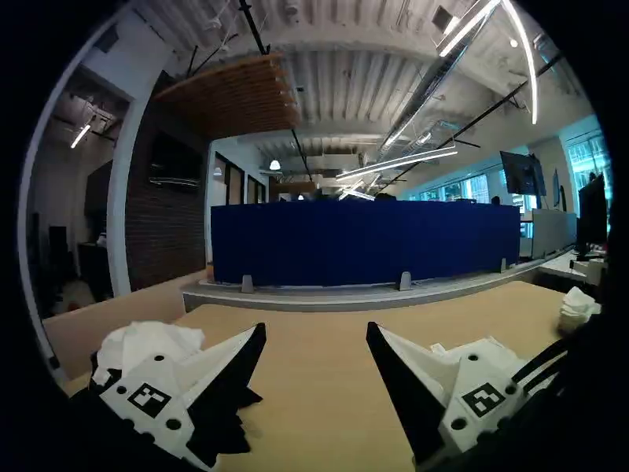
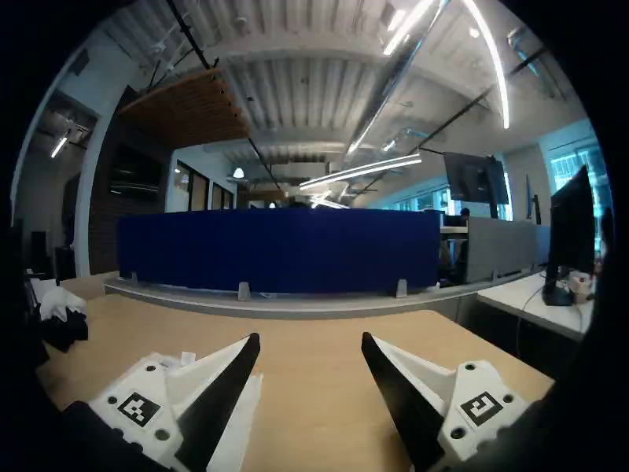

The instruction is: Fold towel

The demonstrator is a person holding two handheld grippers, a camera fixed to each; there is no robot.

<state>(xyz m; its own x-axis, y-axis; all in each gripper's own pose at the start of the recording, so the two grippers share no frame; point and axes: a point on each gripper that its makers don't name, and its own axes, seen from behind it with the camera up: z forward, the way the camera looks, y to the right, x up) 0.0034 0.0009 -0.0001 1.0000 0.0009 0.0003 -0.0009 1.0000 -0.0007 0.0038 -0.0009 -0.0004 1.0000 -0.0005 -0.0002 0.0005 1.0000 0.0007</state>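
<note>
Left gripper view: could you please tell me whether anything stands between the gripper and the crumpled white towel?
Nothing visible does. The open left gripper is right by the towel, which lies on the table just behind one finger, with no other thing between them.

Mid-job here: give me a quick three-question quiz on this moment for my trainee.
1. True or false: the left gripper is shut.
2. Between the fingers of the right gripper you see: A) a towel B) bare table C) a cup.
3. Fill in: the crumpled cloth beside the left gripper's finger is ____ in colour.
Key: 1 false, its fingers stand apart; 2 B; 3 white.
</note>
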